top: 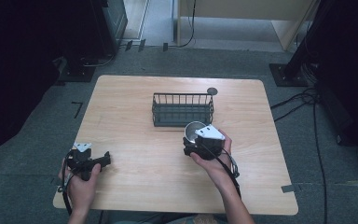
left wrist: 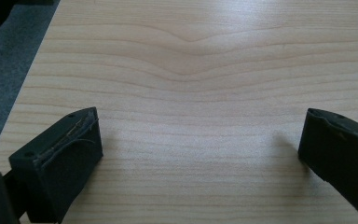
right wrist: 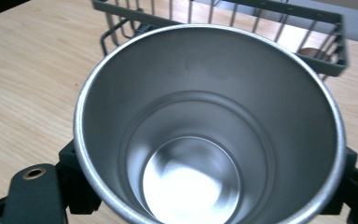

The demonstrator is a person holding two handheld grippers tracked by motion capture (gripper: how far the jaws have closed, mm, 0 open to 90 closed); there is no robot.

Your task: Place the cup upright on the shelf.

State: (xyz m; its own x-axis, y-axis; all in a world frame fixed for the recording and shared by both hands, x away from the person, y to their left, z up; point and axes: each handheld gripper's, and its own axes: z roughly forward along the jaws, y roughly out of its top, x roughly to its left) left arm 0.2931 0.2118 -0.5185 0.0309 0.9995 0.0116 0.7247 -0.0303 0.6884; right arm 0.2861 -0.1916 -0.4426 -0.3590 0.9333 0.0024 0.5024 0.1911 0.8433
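The steel cup (right wrist: 209,135) sits in the middle of the right gripper view, mouth up and empty, with the right hand-held gripper (top: 204,142) clamped on its lower wall from both sides. In the high view it is right of centre, just in front of the wire basket (top: 182,109). It looks light, rigid and smooth, so likely slippery; a hold low on the wall, as here, or across the rim seems safest. The left hand-held gripper (left wrist: 200,154), jaws wide apart and empty, hangs over bare table (left wrist: 191,70) at the high view's lower left.
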